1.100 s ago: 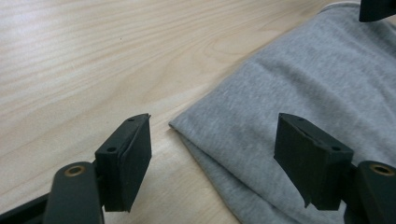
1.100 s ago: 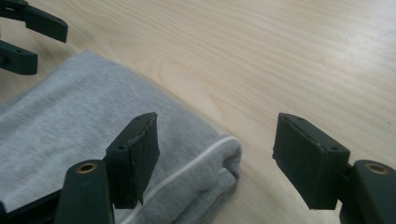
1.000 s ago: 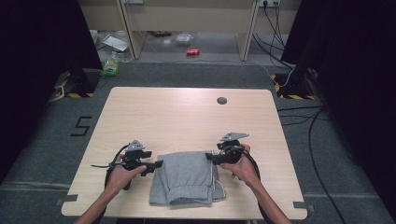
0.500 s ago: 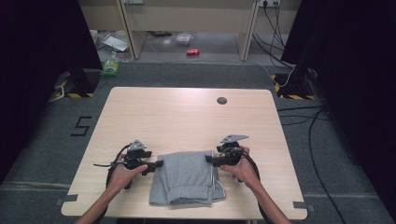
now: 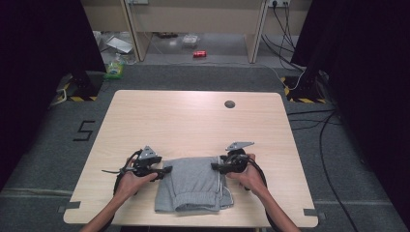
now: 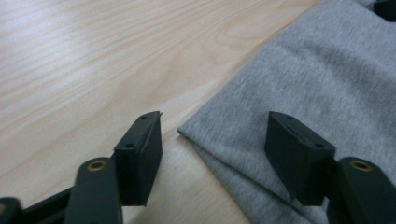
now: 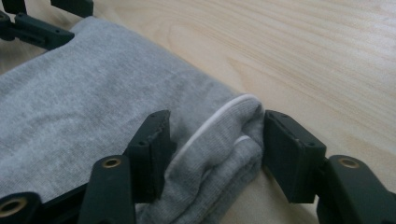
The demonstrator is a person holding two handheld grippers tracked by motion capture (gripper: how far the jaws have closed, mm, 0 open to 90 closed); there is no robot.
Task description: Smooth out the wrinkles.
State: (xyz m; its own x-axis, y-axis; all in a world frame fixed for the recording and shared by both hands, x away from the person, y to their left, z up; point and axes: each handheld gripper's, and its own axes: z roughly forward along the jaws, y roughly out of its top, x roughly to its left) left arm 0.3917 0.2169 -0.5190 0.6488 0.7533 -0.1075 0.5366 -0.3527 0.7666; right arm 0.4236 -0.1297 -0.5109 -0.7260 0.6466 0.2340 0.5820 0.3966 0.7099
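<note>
Item: folded grey garment (image 5: 193, 186), lying on the near part of a light wooden table (image 5: 193, 121), close to the person's edge. It is sitting in layers, with a thin white cord or trim showing along its right side.

Left gripper (image 5: 164, 170): the person's left hand (image 5: 129, 181) is holding it at the garment's far-left corner. In the left gripper view the jaws are standing wide apart, straddling that corner (image 6: 219, 135); one jaw is over bare wood, the other over the cloth. Nothing is being pinched between them, and whether either jaw is touching the fabric cannot be told.

Right gripper (image 5: 216, 166): the person's right hand (image 5: 249, 175) is holding it at the garment's far-right corner. In the right gripper view the jaws are partly open, with the bunched, rounded fold of the garment (image 7: 224, 140) sitting between them. The cloth is reaching both jaw faces or coming very near them, but a firm clamp is not evident.

Also on the table: a small dark round fitting (image 5: 229, 104) near the far edge, well apart from the garment.

Surroundings: a red can (image 5: 199, 53) is lying on the floor beyond the table.
</note>
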